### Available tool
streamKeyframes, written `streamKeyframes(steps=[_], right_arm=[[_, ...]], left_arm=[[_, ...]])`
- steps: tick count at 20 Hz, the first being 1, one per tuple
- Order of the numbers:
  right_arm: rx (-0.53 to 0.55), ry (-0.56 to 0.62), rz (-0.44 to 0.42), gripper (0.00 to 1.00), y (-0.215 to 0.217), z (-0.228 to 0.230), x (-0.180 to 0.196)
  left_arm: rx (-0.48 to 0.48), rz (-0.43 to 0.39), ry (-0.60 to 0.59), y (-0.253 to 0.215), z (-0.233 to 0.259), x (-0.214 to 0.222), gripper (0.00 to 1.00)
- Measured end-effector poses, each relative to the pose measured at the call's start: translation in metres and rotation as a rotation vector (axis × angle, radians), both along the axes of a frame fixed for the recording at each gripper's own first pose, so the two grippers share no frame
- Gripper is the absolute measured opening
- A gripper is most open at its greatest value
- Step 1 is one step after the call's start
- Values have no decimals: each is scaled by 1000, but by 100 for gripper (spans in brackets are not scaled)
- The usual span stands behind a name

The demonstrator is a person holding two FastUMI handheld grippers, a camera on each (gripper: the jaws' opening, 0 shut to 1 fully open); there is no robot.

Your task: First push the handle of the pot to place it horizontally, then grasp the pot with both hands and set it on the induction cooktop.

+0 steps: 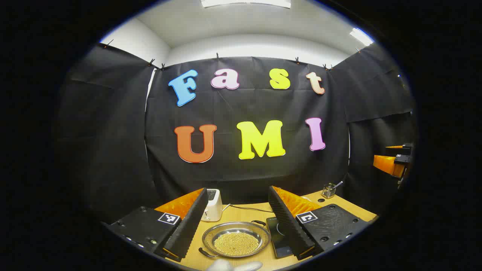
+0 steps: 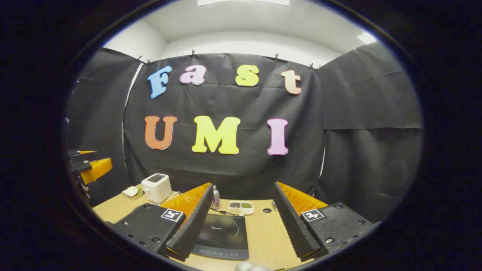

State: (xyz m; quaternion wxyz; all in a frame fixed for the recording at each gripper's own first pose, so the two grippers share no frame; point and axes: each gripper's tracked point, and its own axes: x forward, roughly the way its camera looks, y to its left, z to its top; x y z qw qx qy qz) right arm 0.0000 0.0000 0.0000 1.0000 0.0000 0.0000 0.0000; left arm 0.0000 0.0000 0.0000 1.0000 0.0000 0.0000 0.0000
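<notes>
Shallow round steel pot [image 1: 236, 239] with yellow grain-like contents and small black loop handles, low centre of the left gripper view, resting on the pale wooden bench [image 1: 244, 213]. One handle [image 1: 205, 253] at lower left of the rim, the other [image 1: 258, 223] at upper right, so set on a diagonal, not yet horizontal. Just right of the pot, flat black glass induction cooktop [image 1: 279, 235], partly hidden behind a finger; seen again at bottom centre of the right gripper view [image 2: 223, 236], bare on top.

Left claw [image 1: 237, 222] spread wide, black ribbed fingers with orange backs either side of the pot, touching nothing. Right claw [image 2: 243, 222] likewise spread wide and empty, above the cooktop.

Farther out: white toaster [image 1: 212, 204] behind the pot, with its dark cable trailing right; small clear holder with utensils [image 1: 329, 190] at right; white divided dish [image 2: 241, 207] and small bottle [image 2: 215, 197] behind the cooktop.

Likely risks: pushing the handle too hard and sliding the whole pot instead of turning it; tipping during an uneven two-sided lift and spilling the loose contents; knocking the toaster cable.
</notes>
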Motion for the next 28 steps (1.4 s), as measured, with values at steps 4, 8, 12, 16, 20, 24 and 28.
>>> streamKeyframes(steps=[4, 8, 12, 16, 20, 24, 28], right_arm=[[-8, -9, -8, 97, 1, 3, -3], [-11, -2, -12, 97, 1, 0, -13], [-12, 2, -6, 97, 4, -2, -15], [3, 10, 6, 97, 6, -3, -17], [-1, 14, 9, 97, 9, -6, -21], [-10, 19, 21, 97, 14, -8, -24], [-18, 30, 37, 99, 18, -14, -25]], left_arm=[[-7, -1, 15, 3, -4, -1, 96], [-9, 2, 18, 6, -5, -5, 96], [-14, 2, 21, 6, -5, -8, 96], [-4, 28, 44, 16, -9, -15, 94], [-1, -13, 49, 15, -9, -20, 57], [-32, -61, 103, 9, -26, -22, 10], [-43, -63, 156, 17, -46, -23, 0]])
